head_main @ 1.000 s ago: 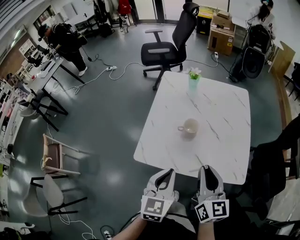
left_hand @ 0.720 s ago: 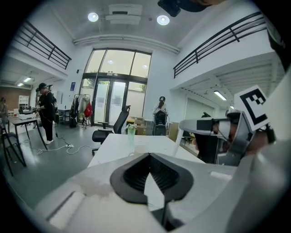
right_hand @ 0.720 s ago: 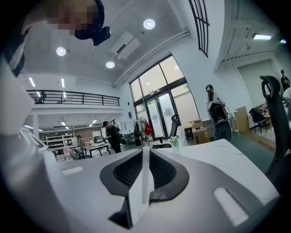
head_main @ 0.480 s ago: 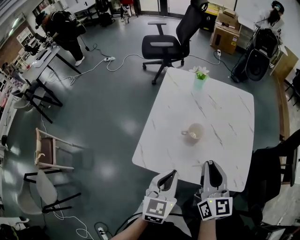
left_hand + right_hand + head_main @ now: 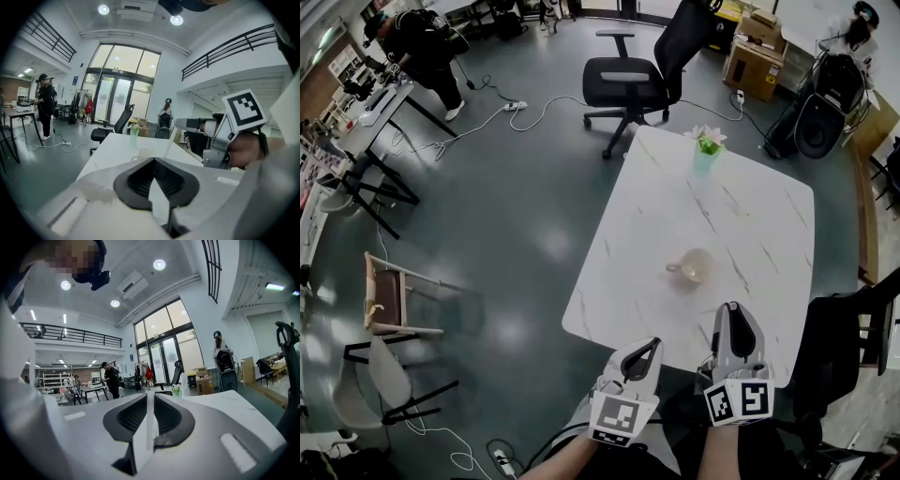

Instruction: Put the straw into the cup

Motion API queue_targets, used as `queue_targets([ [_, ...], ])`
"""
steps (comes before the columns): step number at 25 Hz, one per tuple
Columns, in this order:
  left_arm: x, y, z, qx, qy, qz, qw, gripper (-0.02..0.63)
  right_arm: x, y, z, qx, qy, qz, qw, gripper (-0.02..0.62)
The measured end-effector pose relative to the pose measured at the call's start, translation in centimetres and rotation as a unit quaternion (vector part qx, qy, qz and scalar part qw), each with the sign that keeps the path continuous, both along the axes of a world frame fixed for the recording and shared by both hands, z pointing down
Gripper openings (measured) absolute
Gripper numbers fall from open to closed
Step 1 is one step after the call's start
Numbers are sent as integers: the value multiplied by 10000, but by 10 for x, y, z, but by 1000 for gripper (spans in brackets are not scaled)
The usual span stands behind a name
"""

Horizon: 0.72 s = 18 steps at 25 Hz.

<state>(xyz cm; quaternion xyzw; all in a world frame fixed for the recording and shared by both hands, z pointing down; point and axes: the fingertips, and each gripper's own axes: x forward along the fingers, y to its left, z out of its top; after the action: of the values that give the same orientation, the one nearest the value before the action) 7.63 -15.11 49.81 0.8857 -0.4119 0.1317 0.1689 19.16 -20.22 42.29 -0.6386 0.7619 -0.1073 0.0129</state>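
A cream cup (image 5: pixel 696 267) with a handle stands in the middle of the white marble table (image 5: pixel 741 206). My right gripper (image 5: pixel 732 314) reaches over the table's near edge, short of the cup. It is shut on a thin white straw (image 5: pixel 149 413) that stands upright between its jaws (image 5: pixel 150 397). My left gripper (image 5: pixel 645 349) hangs just off the table's near edge, to the left, jaws together and holding nothing. In the left gripper view (image 5: pixel 153 161) the cup (image 5: pixel 143 152) shows small ahead, and the right gripper (image 5: pixel 180 124) sits to the right.
A green vase with white flowers (image 5: pixel 707 150) stands at the table's far edge. A black office chair (image 5: pixel 637 80) is behind the table, and a dark chair (image 5: pixel 853 337) at its right side. A wooden chair (image 5: pixel 394 300) and floor cables (image 5: pixel 525 117) lie to the left.
Both grippers and the head camera have come closer to the table. The right gripper has moved forward over the near edge. The cup has not moved.
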Motion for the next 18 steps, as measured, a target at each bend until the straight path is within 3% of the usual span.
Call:
queue_targets([
  [18,-8,-38,31,-297,-165,-58,9994,2,7,-77,22,54,158,-52,9998,48],
])
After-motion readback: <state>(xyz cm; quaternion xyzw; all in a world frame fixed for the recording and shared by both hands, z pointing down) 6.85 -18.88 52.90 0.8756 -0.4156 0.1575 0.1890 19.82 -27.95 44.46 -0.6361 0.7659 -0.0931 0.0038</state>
